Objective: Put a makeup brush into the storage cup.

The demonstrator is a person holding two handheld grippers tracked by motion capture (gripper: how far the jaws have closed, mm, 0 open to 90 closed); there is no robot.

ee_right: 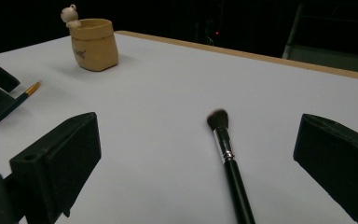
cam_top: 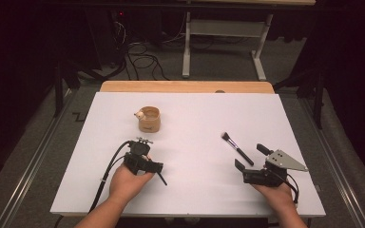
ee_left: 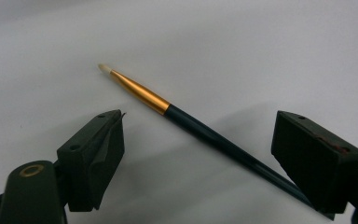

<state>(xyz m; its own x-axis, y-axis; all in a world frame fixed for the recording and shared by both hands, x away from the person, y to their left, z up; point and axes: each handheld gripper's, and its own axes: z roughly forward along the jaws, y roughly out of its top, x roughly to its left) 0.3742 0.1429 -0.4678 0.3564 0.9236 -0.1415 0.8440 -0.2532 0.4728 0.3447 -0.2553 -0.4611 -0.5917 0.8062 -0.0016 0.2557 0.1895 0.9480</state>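
Room is plentiful on the white table (cam_top: 190, 190): the tan cup (cam_top: 149, 119) with its small bear figure stands near the far edge, and bare surface spreads from it toward the near edge and both sides. The left gripper (ee_left: 196, 154), nearer the person than the cup, has its jaws apart around a thin brush (ee_left: 186, 120), pads not touching it. That brush lies flat on the table, with a pale pointed tip, a gold collar and a dark slender handle; its long axis runs diagonally across the gap between the jaws, handle end beside 1 jaw. The right gripper (ee_right: 196, 158), far to the right of the cup, stands open around a black fluffy brush (ee_right: 226, 158), whose bristles point away from the person.
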